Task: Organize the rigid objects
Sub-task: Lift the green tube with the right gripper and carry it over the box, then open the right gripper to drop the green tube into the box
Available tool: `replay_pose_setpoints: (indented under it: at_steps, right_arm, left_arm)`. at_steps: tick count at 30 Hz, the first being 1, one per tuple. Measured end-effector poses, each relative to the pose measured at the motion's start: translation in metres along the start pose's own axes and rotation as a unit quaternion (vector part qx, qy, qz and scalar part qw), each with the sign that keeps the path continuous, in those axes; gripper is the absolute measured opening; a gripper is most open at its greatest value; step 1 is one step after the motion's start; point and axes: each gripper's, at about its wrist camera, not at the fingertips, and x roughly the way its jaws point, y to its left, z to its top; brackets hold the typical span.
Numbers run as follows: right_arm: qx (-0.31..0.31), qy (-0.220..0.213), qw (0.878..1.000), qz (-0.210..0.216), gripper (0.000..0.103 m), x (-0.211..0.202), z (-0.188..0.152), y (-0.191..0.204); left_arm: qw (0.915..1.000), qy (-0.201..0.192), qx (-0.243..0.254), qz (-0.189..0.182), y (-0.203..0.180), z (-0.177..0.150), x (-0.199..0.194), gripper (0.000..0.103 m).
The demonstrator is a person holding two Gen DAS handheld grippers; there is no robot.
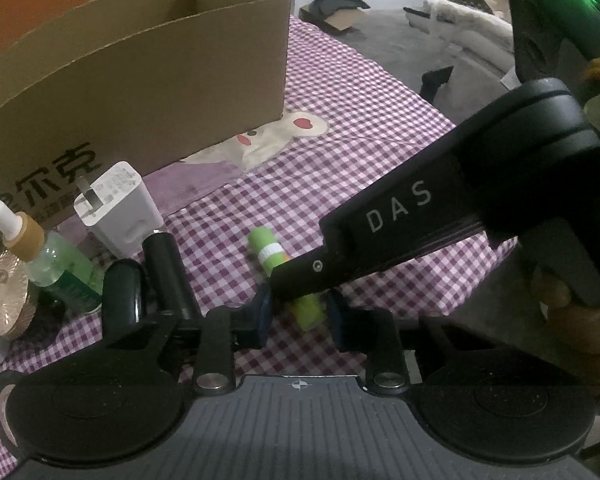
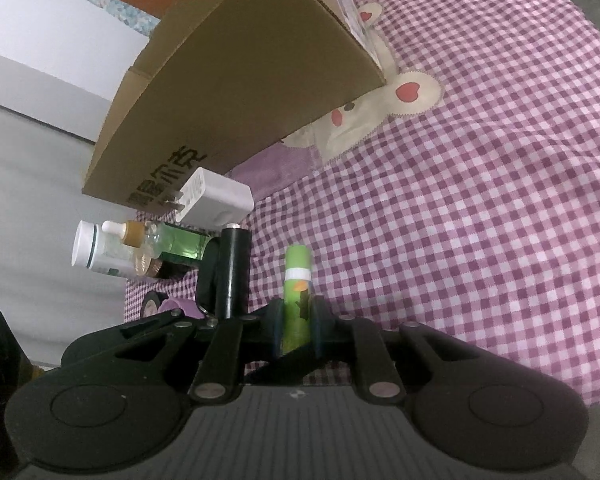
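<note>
A green tube with a white band lies over the purple checked cloth. My right gripper, reaching in from the right, is shut on its middle; the right wrist view shows the tube pinched between the pads of this gripper. My left gripper stands around the tube's near end and the right fingertips. Cloth shows between its left pad and the tube, so its pads do not press on it. An open cardboard box stands behind, and shows in the right wrist view as the box.
Left of the grippers lie a white charger, a green dropper bottle, a black cylinder, a black oval piece and a gold disc. A white jar lies by the cloth's edge. A hand holds the right gripper.
</note>
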Motion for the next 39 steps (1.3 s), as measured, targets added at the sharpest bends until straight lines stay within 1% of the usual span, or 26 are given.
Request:
replay_pose_setpoints:
  at_steps: [7,11,14,17,20,23,25,28,31,35,37,39]
  right_arm:
    - [-0.004,-0.018,1.0,0.009,0.016,-0.019,-0.003,0.006]
    - [-0.023,-0.034,0.999,0.012,0.016,-0.036,-0.006,0.025]
    - [-0.052,-0.054,0.997,0.017,0.016,-0.052,-0.007,0.05]
    - [-0.087,-0.076,0.993,0.03,0.016,-0.066,0.001,0.084]
    - [-0.115,-0.085,0.988,0.049,0.016,-0.072,0.017,0.118]
    - [-0.141,-0.082,0.985,0.063,0.016,-0.068,0.041,0.151]
    - [-0.149,-0.071,0.984,0.07,0.016,-0.058,0.062,0.171]
    - [-0.143,-0.045,0.986,0.079,0.016,-0.036,0.097,0.19]
    - [-0.123,-0.016,0.989,0.078,0.016,-0.006,0.132,0.201]
    - [-0.088,0.015,0.994,0.067,0.016,0.037,0.171,0.199]
    - [-0.07,0.033,0.995,0.061,0.016,0.056,0.181,0.193]
    - [-0.052,0.048,0.996,0.055,0.016,0.073,0.185,0.185]
  left_arm:
    - [0.9998,-0.019,0.002,0.008,-0.001,-0.001,-0.014,0.023]
    - [0.9988,-0.046,0.001,0.018,-0.001,-0.001,-0.037,0.023]
    - [0.9966,-0.076,-0.001,0.031,0.004,0.004,-0.063,0.023]
    - [0.9926,-0.11,-0.005,0.052,0.017,0.012,-0.093,0.023]
    - [0.9893,-0.129,-0.011,0.068,0.036,0.025,-0.114,0.023]
    - [0.9875,-0.133,-0.028,0.08,0.066,0.044,-0.128,0.023]
    - [0.9877,-0.127,-0.041,0.082,0.086,0.057,-0.128,0.023]
    - [0.9887,-0.107,-0.063,0.083,0.122,0.076,-0.124,0.023]
    - [0.9893,-0.081,-0.087,0.085,0.153,0.101,-0.104,0.023]
    - [0.988,-0.043,-0.11,0.1,0.188,0.119,-0.076,0.023]
    - [0.9866,-0.025,-0.116,0.112,0.197,0.124,-0.063,0.023]
    - [0.9852,-0.008,-0.115,0.127,0.202,0.127,-0.051,0.023]
